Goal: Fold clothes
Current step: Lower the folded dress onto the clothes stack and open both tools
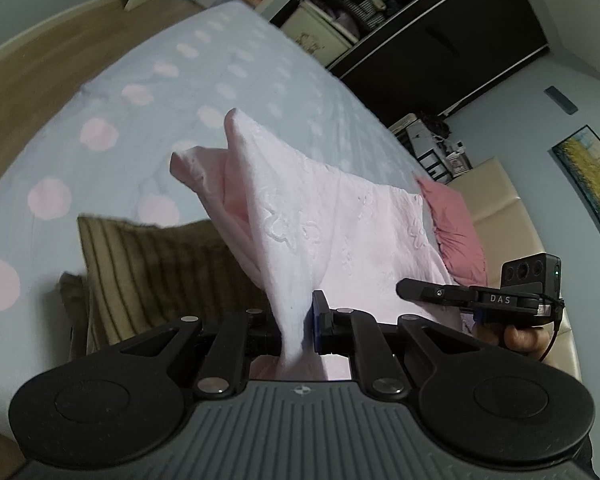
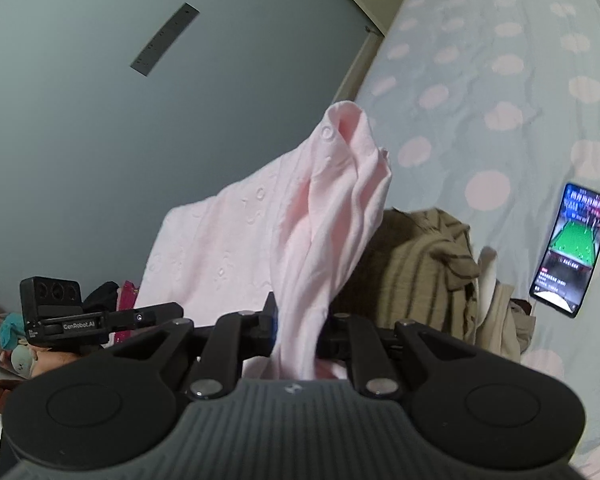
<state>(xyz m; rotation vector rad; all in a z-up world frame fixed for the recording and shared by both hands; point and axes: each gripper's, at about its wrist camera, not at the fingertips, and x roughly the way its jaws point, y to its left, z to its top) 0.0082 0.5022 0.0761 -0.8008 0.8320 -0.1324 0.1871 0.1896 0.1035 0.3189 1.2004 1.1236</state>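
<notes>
The spotted bed (image 1: 100,92) lies beneath; a pink garment (image 1: 320,216) hangs stretched above it between both tools — probably lifted to spread it for folding. Left tool (image 1: 296,332) and right tool (image 2: 296,328) are each clamped on a bunched edge.

Open bed: the dotted blue bed (image 1: 148,92) lies bare beyond the cloth, wide room for a claw.
Near obstacle: a striped brown garment pile (image 2: 432,276) sits just below the raised pink garment (image 1: 312,216).
Right flank: a lit phone (image 2: 570,248) lies on the sheet beside that pile.
Far side: a pink cushion (image 1: 456,232) bounds the cloth's far edge.
</notes>
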